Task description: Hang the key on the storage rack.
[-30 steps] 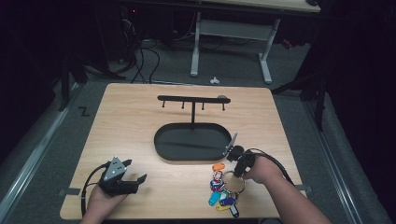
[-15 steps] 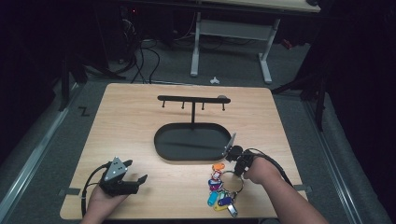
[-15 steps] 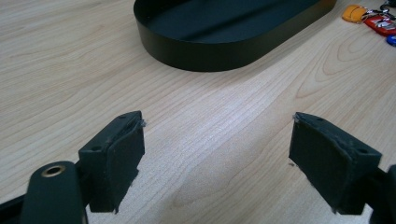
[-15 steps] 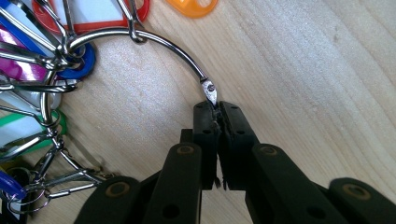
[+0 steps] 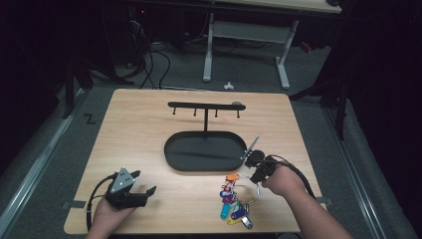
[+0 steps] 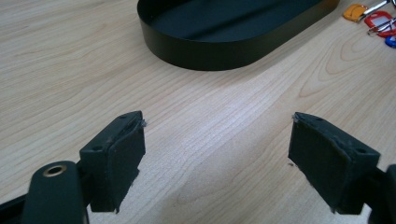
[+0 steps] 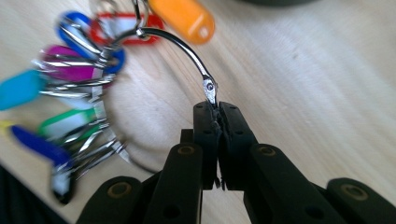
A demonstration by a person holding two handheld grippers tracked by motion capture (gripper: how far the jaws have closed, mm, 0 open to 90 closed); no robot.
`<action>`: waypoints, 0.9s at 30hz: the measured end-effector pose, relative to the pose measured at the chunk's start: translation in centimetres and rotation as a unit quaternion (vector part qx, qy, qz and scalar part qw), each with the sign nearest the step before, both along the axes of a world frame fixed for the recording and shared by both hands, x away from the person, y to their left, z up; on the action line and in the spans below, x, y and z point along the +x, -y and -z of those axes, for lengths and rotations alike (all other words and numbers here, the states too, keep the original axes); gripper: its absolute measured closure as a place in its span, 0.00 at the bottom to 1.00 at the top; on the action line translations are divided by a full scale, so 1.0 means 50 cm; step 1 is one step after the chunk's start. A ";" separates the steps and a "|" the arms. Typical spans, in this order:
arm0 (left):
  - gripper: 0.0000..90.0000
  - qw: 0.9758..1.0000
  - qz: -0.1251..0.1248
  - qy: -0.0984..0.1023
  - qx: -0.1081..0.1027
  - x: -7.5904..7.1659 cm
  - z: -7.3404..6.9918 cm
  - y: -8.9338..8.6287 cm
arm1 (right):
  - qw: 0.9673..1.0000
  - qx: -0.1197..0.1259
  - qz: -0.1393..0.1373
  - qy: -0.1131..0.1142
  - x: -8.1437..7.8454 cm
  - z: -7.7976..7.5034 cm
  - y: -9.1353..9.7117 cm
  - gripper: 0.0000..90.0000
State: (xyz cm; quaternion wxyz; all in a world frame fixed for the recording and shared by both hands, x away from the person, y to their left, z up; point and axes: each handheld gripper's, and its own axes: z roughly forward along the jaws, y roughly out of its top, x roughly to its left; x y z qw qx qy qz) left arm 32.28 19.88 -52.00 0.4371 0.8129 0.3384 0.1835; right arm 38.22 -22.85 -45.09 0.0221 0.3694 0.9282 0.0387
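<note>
The right gripper [image 7: 217,109] pinches the key ring [image 7: 180,44] at its hinge, tags dangling beyond the jaws, probably to hang it. The left gripper [image 6: 217,154] rests spread, nothing between its jaws.

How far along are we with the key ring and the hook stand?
Done: right gripper is shut on the metal key ring. In hand: coloured tags mostly lie on the table. Left: the hook stand carries nothing. Left gripper is open.
</note>
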 end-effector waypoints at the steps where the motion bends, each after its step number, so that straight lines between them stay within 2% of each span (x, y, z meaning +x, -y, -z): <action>1: 0.21 1.000 -0.001 0.000 -0.001 0.000 0.000 0.000 | 1.000 0.003 0.001 0.002 -0.003 -0.011 0.000 0.97; 4: 0.21 1.000 -0.001 0.000 0.000 -0.001 0.000 0.000 | 1.000 0.016 -0.006 0.020 -0.010 -0.053 0.000 0.97; 14: 0.21 1.000 0.000 0.001 -0.001 -0.001 0.000 0.001 | 0.998 0.031 0.002 0.048 -0.019 -0.154 0.007 0.97; 20: 0.22 1.000 0.002 0.000 0.001 0.000 0.000 0.002 | 0.997 0.029 0.003 0.070 -0.018 -0.212 0.014 0.97; 27: 0.22 1.000 0.004 -0.001 0.002 0.000 0.000 0.002 | 0.996 0.022 0.011 0.080 -0.012 -0.259 0.019 0.97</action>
